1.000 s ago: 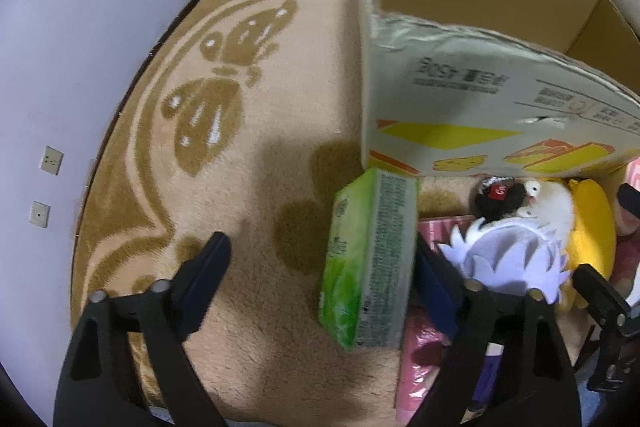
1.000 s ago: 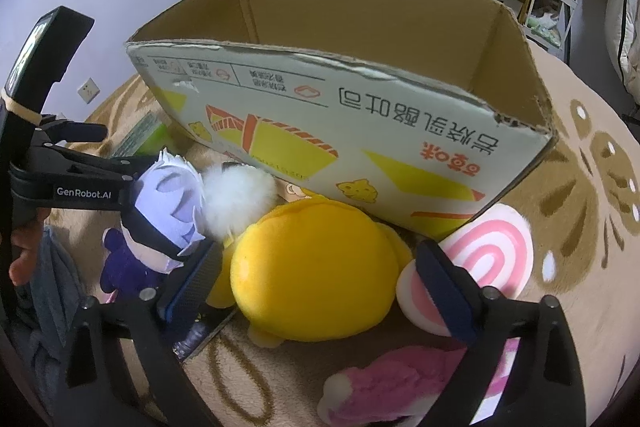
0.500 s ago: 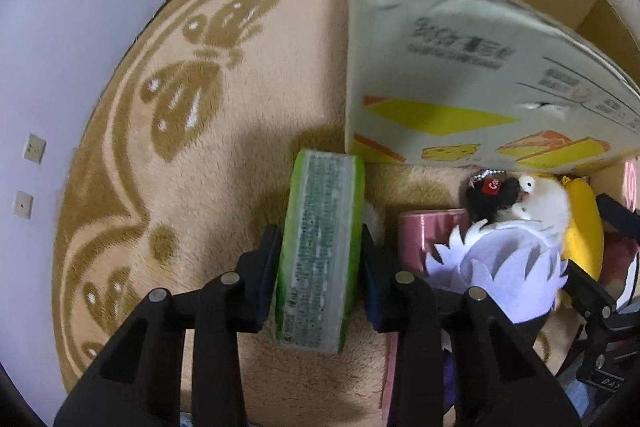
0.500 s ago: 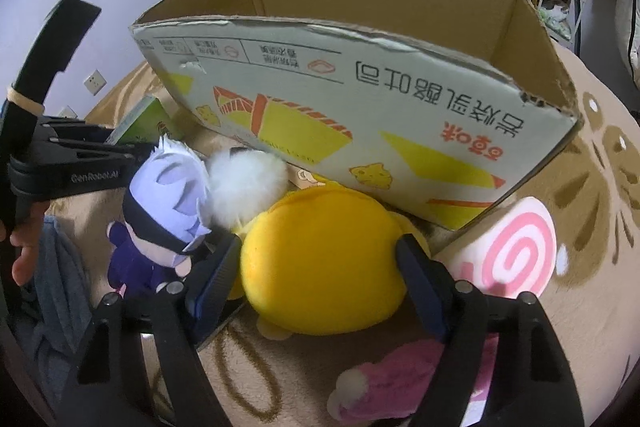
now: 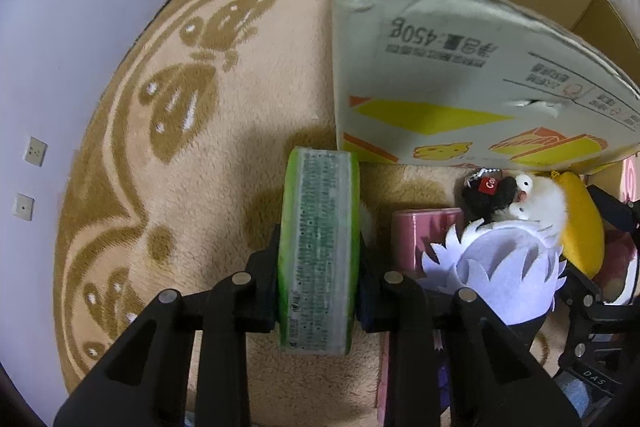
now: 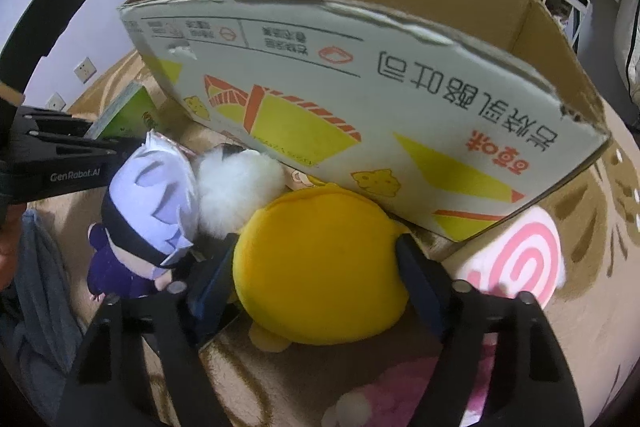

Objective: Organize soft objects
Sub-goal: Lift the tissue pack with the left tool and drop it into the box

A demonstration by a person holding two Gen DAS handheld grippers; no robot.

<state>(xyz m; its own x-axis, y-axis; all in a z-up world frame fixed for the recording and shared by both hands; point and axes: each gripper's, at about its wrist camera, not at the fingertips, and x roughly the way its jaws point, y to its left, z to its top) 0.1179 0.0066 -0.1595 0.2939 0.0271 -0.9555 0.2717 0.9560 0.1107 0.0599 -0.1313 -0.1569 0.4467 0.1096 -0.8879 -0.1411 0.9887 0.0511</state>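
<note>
Left hand-held gripper (image 5: 318, 283) clamps green tissue pack (image 5: 318, 251); right hand-held gripper (image 6: 316, 267) squeezes yellow plush (image 6: 320, 263), which may slip out or snag on the box (image 6: 360, 107) wall.

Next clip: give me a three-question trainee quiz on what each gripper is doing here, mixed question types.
1. True or false: the left gripper is shut on the green tissue pack.
2. Multiple choice: the right gripper has its fingers on either side of which thing? A) white-haired doll B) yellow plush C) pink swirl cushion
3. Fill in: the soft things lie on the carpet in front of an open cardboard ____.

Key
1. True.
2. B, the yellow plush; the white-haired doll and pink swirl cushion lie beside it.
3. Box.
</note>
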